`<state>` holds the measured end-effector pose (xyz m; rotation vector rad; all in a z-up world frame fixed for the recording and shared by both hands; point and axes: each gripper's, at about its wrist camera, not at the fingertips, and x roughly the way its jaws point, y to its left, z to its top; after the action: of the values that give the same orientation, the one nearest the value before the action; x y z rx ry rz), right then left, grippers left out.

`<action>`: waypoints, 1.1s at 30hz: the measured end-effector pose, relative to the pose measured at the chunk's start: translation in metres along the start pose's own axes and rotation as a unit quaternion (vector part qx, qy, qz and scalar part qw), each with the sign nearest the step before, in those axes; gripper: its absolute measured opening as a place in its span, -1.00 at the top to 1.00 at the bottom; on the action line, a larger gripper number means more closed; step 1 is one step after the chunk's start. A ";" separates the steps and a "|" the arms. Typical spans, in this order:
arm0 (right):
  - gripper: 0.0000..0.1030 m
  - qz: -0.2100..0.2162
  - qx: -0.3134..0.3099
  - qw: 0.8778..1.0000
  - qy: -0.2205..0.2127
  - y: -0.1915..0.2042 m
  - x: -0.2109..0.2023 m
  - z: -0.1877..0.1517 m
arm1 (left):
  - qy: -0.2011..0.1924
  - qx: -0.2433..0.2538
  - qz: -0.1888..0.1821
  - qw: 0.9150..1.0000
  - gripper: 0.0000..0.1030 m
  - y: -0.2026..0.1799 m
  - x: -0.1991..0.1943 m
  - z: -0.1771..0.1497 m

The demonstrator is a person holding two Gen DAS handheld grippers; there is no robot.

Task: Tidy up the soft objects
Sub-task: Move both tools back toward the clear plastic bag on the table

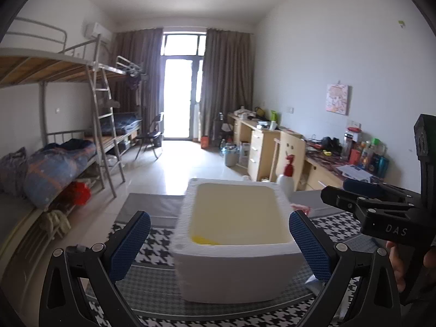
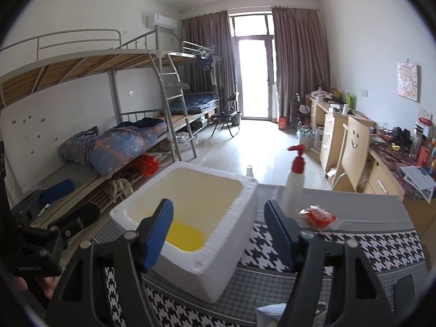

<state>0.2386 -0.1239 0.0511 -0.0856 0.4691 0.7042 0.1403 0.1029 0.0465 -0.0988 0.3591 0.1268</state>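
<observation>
Lying on the grey cloth just right of the foam box (image 2: 190,218), beside the spray bottle (image 2: 294,182), the red packet (image 2: 317,216) sits nearer the right gripper (image 2: 220,234); both it and the left gripper (image 1: 219,248) stand wide, empty.

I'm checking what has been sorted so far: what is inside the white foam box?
A yellow object lies on the bottom of the foam box, by its near wall. The near wall and the right gripper's finger cover part of the floor, so more may be hidden.
</observation>
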 end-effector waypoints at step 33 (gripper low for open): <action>-0.64 -0.061 0.044 0.997 -0.028 -0.057 -0.057 -0.038 | 0.002 0.048 -0.077 0.996 -0.98 -0.075 -0.008 -0.015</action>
<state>0.2228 -0.2110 0.0382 -0.0108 0.4360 0.5636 0.1380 0.0263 0.0413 -0.0323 0.3595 -0.0435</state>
